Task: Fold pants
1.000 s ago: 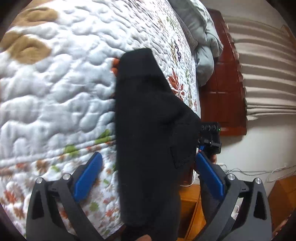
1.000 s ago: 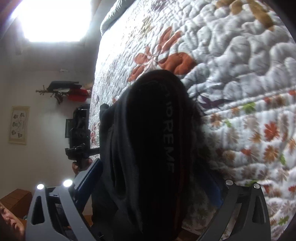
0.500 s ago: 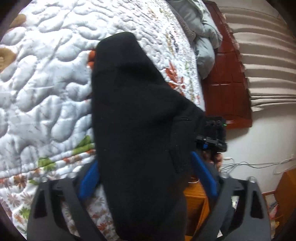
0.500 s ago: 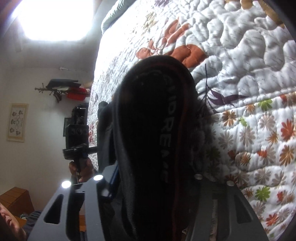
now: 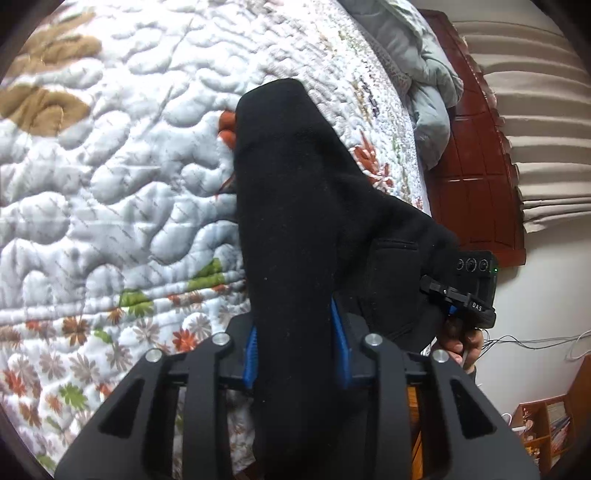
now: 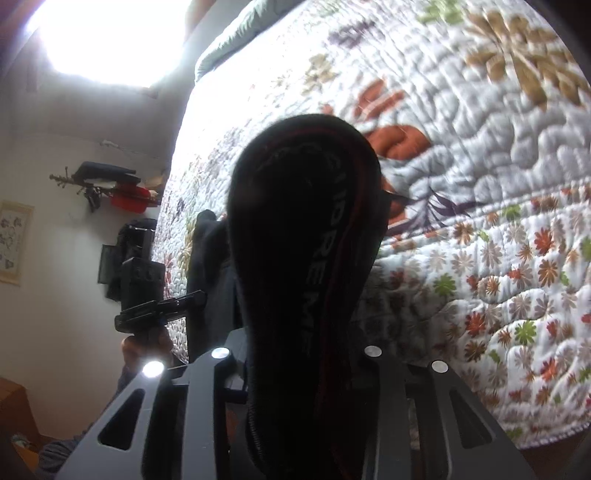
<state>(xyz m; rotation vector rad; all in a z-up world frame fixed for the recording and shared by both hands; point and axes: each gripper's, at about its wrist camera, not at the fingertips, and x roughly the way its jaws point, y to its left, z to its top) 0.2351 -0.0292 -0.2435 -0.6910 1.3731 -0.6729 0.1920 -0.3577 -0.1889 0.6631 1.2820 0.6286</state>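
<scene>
Between the blue pads (image 5: 251, 354) of the left gripper (image 5: 295, 354): a thick fold of black pants (image 5: 295, 206), clamped from both sides, jaws drawn narrow around the cloth. Beyond the pads, pants rising as a tapered black mass over the quilt (image 5: 110, 184), a pocket seam visible on the right side. Just right of the pants, the right gripper (image 5: 461, 291) seen from outside, black body with a small green light, held in a hand (image 5: 458, 339). Farther out, a grey blanket (image 5: 424, 85) bunched at the head of the bed, a dark red headboard (image 5: 476, 166), pale pleated curtains (image 5: 539, 110), and a wooden shelf (image 5: 546, 424) at lower right.

Between the fingers of the right gripper (image 6: 299, 354): a lettered, red-striped band of the pants (image 6: 295, 240), pinched narrow, pads hidden by the cloth. Left of the band, more black fabric hanging, with the left gripper (image 6: 147, 295) beside it, seen from outside. Behind the pants, the quilt (image 6: 480, 184) with floral border. Farther left, a white wall with a framed picture (image 6: 13, 242), a wall rack (image 6: 107, 184) bearing dark and red items, and a bright window (image 6: 107, 33) above.
</scene>
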